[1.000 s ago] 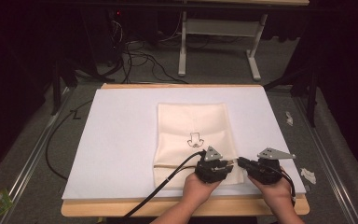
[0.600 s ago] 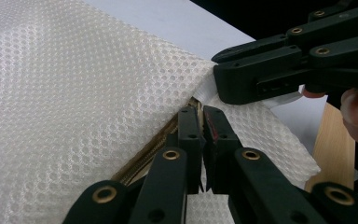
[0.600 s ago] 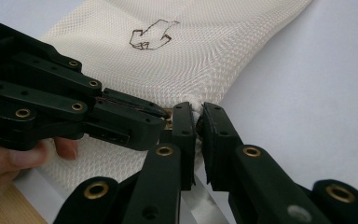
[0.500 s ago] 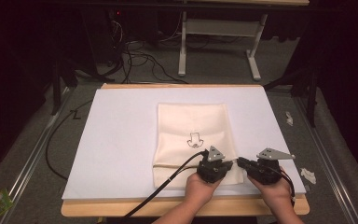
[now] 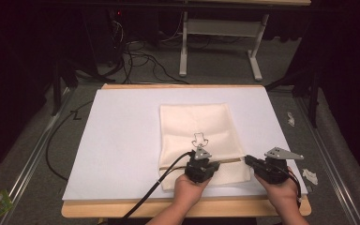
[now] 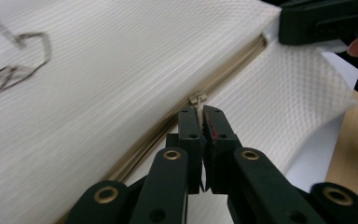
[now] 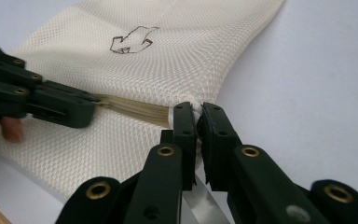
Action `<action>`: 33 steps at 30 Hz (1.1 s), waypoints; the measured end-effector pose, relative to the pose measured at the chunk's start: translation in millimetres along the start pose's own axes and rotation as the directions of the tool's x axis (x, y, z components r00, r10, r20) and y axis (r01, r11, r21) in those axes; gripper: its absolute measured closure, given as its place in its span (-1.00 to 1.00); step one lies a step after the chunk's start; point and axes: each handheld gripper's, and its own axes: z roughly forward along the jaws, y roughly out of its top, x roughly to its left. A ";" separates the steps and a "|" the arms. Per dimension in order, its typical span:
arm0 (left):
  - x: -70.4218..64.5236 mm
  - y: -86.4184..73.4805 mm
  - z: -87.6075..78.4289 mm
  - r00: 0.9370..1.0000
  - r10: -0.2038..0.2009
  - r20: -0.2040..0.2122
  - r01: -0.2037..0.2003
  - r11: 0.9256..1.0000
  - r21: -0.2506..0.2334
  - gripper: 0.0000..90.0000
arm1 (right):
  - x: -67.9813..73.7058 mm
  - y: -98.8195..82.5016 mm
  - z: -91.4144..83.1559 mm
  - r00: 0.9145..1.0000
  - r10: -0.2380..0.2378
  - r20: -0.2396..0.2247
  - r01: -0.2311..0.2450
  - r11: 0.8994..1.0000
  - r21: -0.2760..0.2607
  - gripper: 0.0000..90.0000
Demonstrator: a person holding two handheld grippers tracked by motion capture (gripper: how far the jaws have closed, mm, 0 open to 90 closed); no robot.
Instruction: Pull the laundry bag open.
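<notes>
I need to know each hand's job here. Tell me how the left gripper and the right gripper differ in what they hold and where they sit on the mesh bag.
The left gripper is shut on the zipper pull; the right gripper is shut on the mesh bag at its edge. The left gripper sits midway along the zipper; the right sits at the zipper's end, at the bag's right side. Both have their fingers closed and lie low over the white table.

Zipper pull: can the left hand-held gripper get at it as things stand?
Looks like yes. The left hand-held gripper is already shut on the zipper pull, nothing between. The right hand-held gripper pinches the bag edge at the zipper's end, clear of it.
</notes>
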 end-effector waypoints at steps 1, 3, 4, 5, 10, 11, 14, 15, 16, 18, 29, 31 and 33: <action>3.9 -1.8 -5.4 1.000 0.004 -0.007 -0.004 1.000 0.009 0.95 | -1.3 -0.5 -0.1 1.000 0.007 0.006 -0.007 1.000 0.001 0.92; 12.9 -5.8 -17.4 1.000 0.010 -0.028 -0.009 1.000 0.022 0.94 | -4.2 -0.6 0.2 1.000 0.012 0.007 -0.012 1.000 -0.001 0.92; 18.0 -7.7 -23.8 0.999 0.006 -0.041 -0.005 1.000 0.028 0.94 | -5.1 -0.6 0.0 1.000 0.018 0.012 -0.018 1.000 0.001 0.92; 18.0 -7.7 -23.8 0.999 0.006 -0.041 -0.005 1.000 0.028 0.94 | -6.2 -0.8 0.1 1.000 0.018 0.013 -0.018 1.000 0.001 0.92; 43.1 -17.8 -55.4 0.993 0.014 -0.120 -0.007 0.998 0.063 0.94 | -11.9 -2.3 0.2 0.999 0.038 0.027 -0.038 0.999 0.001 0.92; 55.0 -22.8 -68.7 0.989 0.010 -0.148 0.000 0.998 0.069 0.94 | -14.6 -3.4 -0.3 0.998 0.047 0.031 -0.047 0.999 0.002 0.92; 66.2 -27.8 -81.7 0.985 0.013 -0.173 0.002 0.996 0.084 0.94 | -15.3 -3.9 -1.1 0.998 0.056 0.029 -0.056 0.998 0.004 0.92; 71.5 -30.0 -88.2 0.982 0.014 -0.186 0.003 0.996 0.089 0.94 | -15.3 -3.7 -1.1 0.998 0.049 0.029 -0.049 0.999 0.002 0.92; 82.6 -34.1 -100.9 0.976 0.010 -0.217 0.011 0.995 0.095 0.94 | -14.6 -3.7 -0.9 0.999 0.044 0.030 -0.044 0.999 0.001 0.92; 89.2 -36.8 -107.0 0.974 -0.002 -0.228 0.022 0.996 0.088 0.94 | -14.4 -4.1 -0.7 0.998 0.045 0.038 -0.045 0.999 0.002 0.92; 104.6 -40.8 -131.8 0.967 0.036 -0.253 -0.040 0.999 -0.012 0.29 | -12.2 -9.5 0.1 0.999 0.010 0.043 -0.009 1.000 -0.009 0.44; 106.8 -40.5 -136.5 0.961 0.054 -0.270 -0.062 0.998 -0.018 -0.05 | -19.0 -8.8 -4.1 0.998 0.026 0.048 -0.024 0.998 -0.052 0.19; 114.3 -40.4 -157.6 0.929 0.134 -0.345 -0.146 0.989 -0.012 -0.29 | -28.4 -8.7 -9.3 0.997 0.037 0.073 -0.030 0.995 -0.094 -0.13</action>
